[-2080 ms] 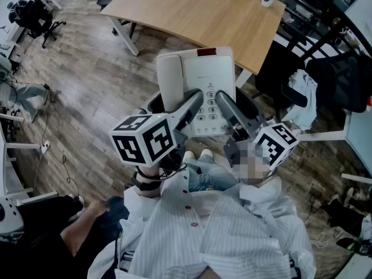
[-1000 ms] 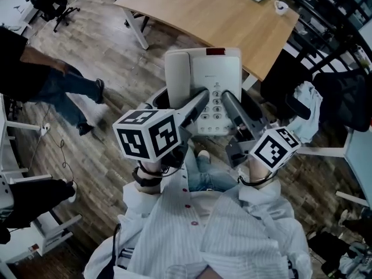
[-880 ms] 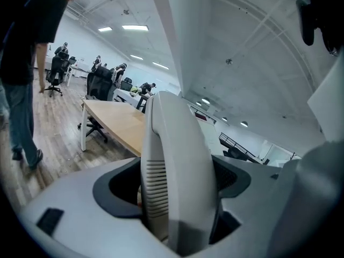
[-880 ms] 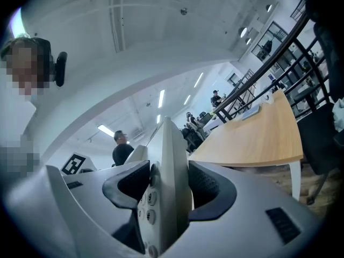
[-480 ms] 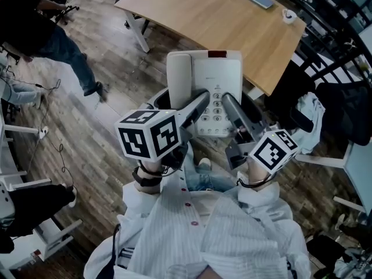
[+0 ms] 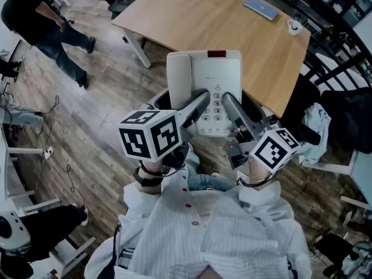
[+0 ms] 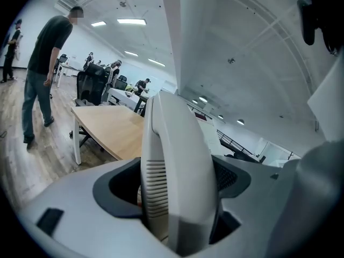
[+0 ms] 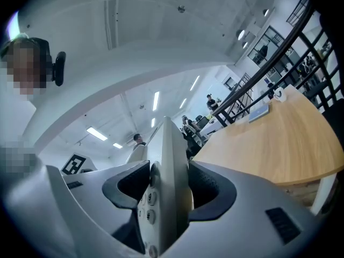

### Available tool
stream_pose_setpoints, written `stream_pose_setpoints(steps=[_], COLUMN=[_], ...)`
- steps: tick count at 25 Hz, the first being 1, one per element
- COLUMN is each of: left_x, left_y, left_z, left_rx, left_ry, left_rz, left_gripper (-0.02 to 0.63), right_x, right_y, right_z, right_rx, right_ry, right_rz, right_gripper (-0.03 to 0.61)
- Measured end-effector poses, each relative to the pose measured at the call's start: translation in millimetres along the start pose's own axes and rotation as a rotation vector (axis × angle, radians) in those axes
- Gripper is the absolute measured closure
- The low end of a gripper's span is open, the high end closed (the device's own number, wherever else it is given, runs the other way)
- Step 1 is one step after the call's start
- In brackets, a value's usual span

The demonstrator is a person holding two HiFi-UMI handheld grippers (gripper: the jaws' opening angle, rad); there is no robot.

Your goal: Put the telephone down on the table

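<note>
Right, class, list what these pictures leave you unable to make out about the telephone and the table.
- Lower keys of the telephone: head view, covered by the left gripper and right gripper.
- Its small print: head view, too small.
- Far side of the table: head view, cut off by the top edge.
- What the flat blue item on it is: too small.

You hold the white phone aloft, keypad up, handset cradled, at the wooden table's near edge.
</note>
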State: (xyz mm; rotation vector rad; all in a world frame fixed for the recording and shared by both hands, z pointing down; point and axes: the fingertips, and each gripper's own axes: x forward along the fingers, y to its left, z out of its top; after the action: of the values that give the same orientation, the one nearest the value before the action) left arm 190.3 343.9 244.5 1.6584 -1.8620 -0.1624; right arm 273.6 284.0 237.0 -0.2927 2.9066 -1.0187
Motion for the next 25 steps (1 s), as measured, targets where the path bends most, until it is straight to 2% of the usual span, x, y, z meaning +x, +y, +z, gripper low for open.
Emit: stream_pose_setpoints(steps=[10,17,25], left_x=[28.9,42.6,74.5], left_y=[75.5,102.7,144.0], left_z=[57.1,66.3,89.3], left_rx=[0.029,0.009,-0.023], left_ry=[0.026,0.050,0.054], left_rz=[-0.052,-0.074,-0.055], left_gripper=[0.222,0.222,0.222], right_x=[93.5,122.1,176.7], right_y=[-5.3,-12.3,-36.4], right_z=[1.5,-2.5,1.2], right_rx=[-0.002,0.001,0.020], right_ry=[-0.036,-0.026,0.013], right_rz=[-0.043,-0.077,-0.076], right_gripper=[0.334,0.334,0.334])
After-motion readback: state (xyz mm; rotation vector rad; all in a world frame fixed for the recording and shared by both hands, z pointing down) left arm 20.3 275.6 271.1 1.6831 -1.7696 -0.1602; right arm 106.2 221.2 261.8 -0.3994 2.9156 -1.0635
